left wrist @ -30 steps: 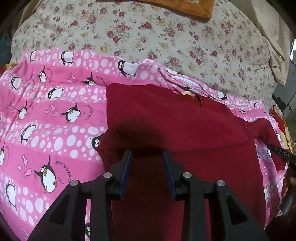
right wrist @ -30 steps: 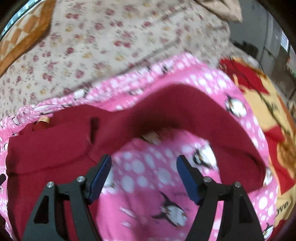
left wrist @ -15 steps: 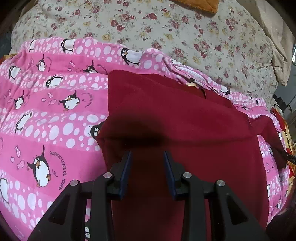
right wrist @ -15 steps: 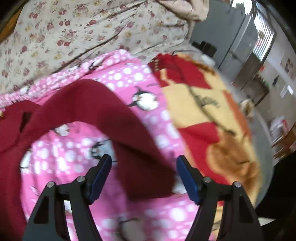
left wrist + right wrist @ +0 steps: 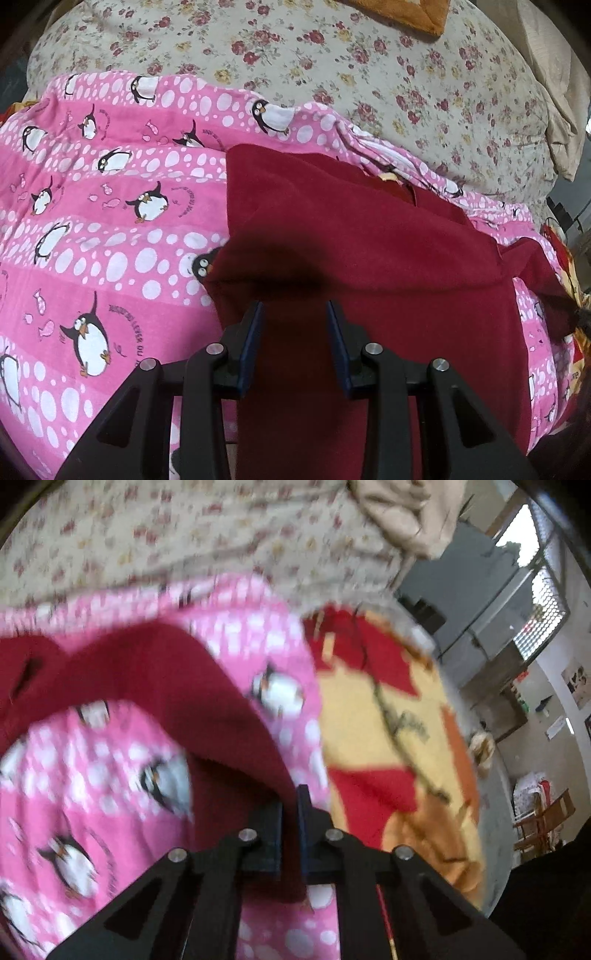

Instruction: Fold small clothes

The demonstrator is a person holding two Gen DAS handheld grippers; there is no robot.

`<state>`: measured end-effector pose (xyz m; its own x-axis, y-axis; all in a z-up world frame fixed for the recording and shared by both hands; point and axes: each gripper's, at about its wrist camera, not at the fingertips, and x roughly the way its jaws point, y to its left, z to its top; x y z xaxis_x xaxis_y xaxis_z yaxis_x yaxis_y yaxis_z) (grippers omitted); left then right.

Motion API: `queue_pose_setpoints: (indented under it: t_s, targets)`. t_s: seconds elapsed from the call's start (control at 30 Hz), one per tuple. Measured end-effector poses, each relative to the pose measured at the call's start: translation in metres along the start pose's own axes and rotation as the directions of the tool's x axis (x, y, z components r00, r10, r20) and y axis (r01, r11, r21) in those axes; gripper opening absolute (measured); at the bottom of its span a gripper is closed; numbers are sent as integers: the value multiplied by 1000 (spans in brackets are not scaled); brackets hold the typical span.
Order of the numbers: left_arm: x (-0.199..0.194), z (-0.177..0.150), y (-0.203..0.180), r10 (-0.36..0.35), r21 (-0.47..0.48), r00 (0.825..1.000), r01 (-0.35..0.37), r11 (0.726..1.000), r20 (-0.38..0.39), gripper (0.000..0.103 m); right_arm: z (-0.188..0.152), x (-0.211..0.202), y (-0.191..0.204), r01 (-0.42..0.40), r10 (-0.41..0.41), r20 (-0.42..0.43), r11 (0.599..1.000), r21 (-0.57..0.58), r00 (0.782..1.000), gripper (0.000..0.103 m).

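Two layers cover the bed: a floral sheet [image 5: 369, 74] across the top of the frame, and a pink penguin blanket [image 5: 92, 221] below it. A dark red garment [image 5: 369, 258] lies on the blanket, centre to lower right. The left gripper [image 5: 293, 347] pinches its near edge; the right gripper [image 5: 290, 823] is pressed together on its sleeve [image 5: 207, 701]

Bright mesh window [image 5: 543, 605] (blurred), wooden chair [image 5: 546, 819] beyond.

One dark red garment [image 5: 369, 258], one pink penguin blanket [image 5: 110, 229], two grippers.
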<state>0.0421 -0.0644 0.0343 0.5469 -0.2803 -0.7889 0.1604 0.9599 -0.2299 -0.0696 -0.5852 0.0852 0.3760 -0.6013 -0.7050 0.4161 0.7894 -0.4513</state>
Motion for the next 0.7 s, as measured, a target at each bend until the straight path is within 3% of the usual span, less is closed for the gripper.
queue_pose_setpoints:
  t_s: [0.07,0.17,0.27,0.37,0.5,0.63,0.67,0.7]
  targets:
    - [-4,3,3,2,-10,1000,-2,1000,12,14,18,-25,4,44,-43,109,999,-11,993,6]
    - [-10,7,9,5,-26,1000,-5,1000,30,14,47,-67,20,63,-50,281,997,-35,958,6]
    - [-15,11,16,9,-38,999,-8,999,43,14,77,-112,49,-2,41,428,996,-91,903,6]
    - [-18,14,23,14,-51,998,-12,999,53,14,97,-144,90,-91,173,494,979,-185,852,6]
    - [-22,17,34,24,-72,998,-19,997,65,14,106,-177,162,-277,425,469,894,-354,774,6]
    - [-20,20,41,27,-89,997,-21,996,67,14,101,-186,250,-476,640,343,753,-454,687,7]
    - [-19,20,42,27,-94,998,-21,995,64,14,97,-180,272,-523,681,299,716,-462,668,8]
    - [-18,21,43,22,-99,998,-16,995,59,14,92,-178,286,-557,708,262,688,-467,655,19]
